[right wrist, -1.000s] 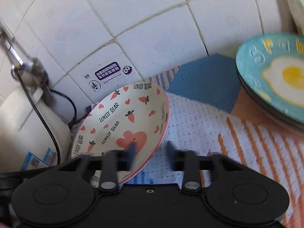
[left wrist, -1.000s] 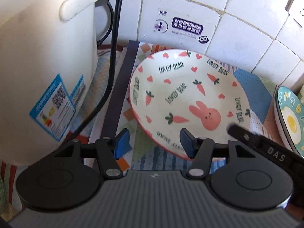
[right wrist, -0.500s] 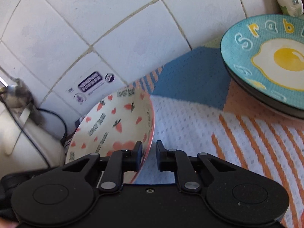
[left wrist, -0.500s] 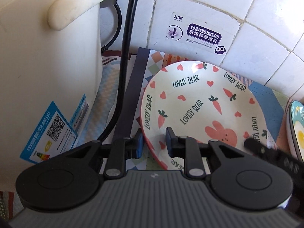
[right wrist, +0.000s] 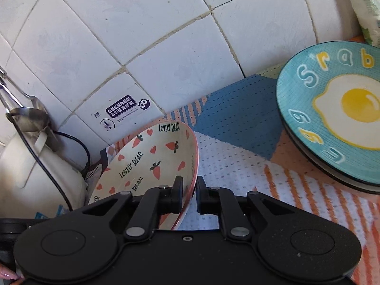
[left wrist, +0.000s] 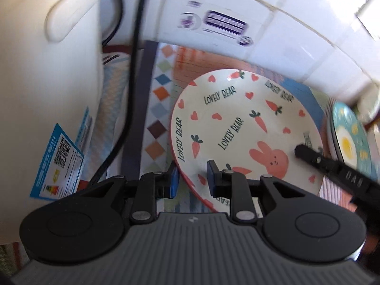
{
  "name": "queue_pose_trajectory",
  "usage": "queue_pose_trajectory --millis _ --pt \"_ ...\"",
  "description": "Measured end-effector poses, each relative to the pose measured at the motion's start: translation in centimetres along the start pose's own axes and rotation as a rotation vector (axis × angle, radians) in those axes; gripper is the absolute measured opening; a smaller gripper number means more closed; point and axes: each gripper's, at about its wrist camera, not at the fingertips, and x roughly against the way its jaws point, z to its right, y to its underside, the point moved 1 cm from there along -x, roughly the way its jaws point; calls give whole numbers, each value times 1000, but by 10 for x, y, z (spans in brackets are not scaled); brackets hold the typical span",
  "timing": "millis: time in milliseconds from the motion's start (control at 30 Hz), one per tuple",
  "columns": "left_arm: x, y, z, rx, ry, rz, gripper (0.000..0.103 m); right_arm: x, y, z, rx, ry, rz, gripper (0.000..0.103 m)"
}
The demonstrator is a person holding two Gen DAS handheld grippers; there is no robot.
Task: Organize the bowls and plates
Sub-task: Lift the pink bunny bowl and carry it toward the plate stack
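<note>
**Left wrist view: both grippers clamped on the rabbit bowl, lift under way**

Left wrist view shows a white appliance (left wrist: 42, 95) filling the left side of the surface, its black cord (left wrist: 133, 76) running down beside the patterned mat (left wrist: 159, 109). Against the tiled back wall (right wrist: 142, 35), toward the surface's back edge, sits the rabbit bowl (left wrist: 237, 128), printed with carrots and hearts. Toward the right edge lies the egg plate (right wrist: 332, 109), teal, stacked on darker dishes, well apart from the bowl.

The step in hand appears to be picking up the bowl with two hands. The left gripper (left wrist: 191, 180) has just been closing, and its blue pads now straddle the bowl's near rim, apparently pinching it. The right gripper (right wrist: 188, 194) is clenched on the opposite rim, and the bowl is tipped up in its view, so it seems partly raised.

Next, I judge, both hands must rise together, keep the bowl clear of the cord and appliance, then carry it rightward toward the egg plate's stack.
</note>
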Motion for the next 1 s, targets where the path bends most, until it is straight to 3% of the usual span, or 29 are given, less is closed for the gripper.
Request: queue_pose_trajectory --millis 200,333,500,667,1000 --pt "22 6 2 -54 44 -36 23 40 4 1 -1 22 25 16" --pt "41 8 16 -140 55 1 24 69 6 6 -24 51 56 18" --pt "55 1 23 -147 152 30 23 104 5 17 -53 87 77 20" --pt "71 -4 38 -222 205 71 23 131 1 33 -94 108 90 21" --pt "57 -14 40 -268 218 31 23 162 -23 64 -59 138 127 22"
